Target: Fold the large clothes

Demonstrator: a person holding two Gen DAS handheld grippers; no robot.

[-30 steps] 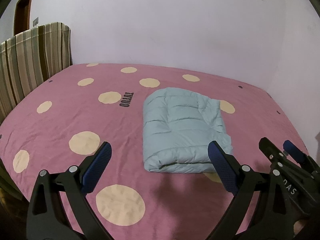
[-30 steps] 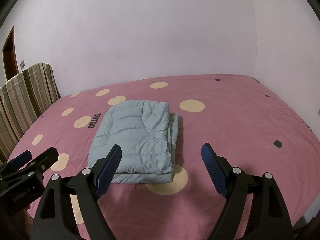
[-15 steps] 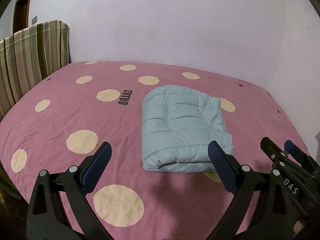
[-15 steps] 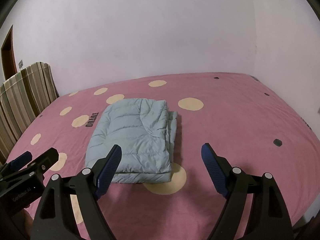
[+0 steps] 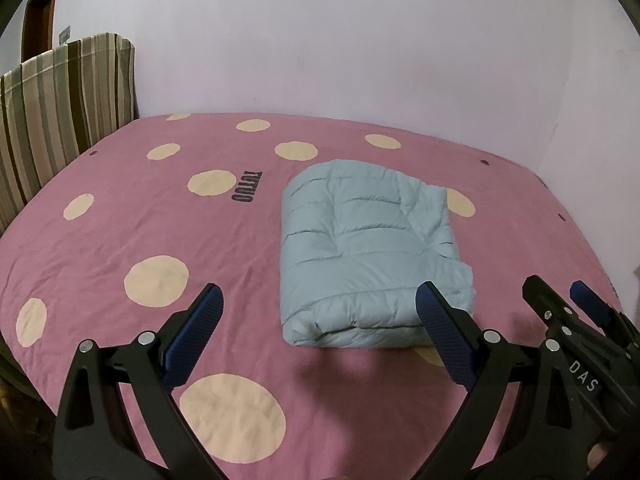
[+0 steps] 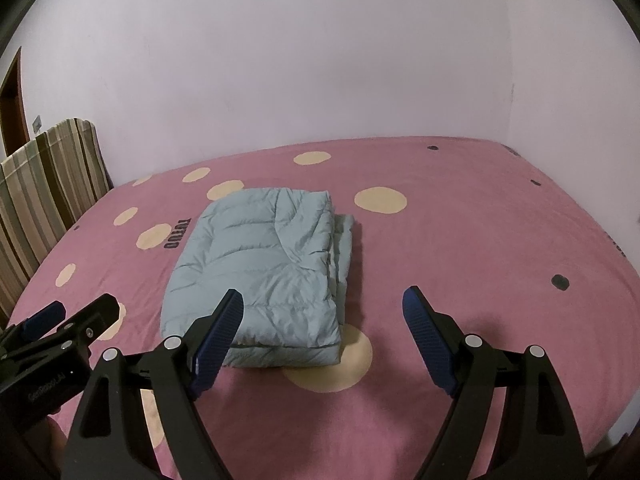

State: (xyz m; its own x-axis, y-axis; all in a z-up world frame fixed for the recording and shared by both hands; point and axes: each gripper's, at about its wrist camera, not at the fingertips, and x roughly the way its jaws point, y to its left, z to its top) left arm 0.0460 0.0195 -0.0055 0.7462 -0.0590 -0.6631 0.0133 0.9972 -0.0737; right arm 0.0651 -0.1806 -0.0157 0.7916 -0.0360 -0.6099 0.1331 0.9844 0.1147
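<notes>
Pale-blue folded jacket (image 5: 368,256) lies centre frame, long axis running away; left gripper (image 5: 320,332) and right gripper (image 6: 322,336) both wide open, empty, equally near

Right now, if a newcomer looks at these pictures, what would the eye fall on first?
First, the pale blue puffer jacket, folded into a thick bundle, lying in the middle of the pink bedsheet with cream dots. Then the left gripper and the right gripper, both wide open above the bed's near edge, touching nothing. A striped cushion stands at far left.
</notes>
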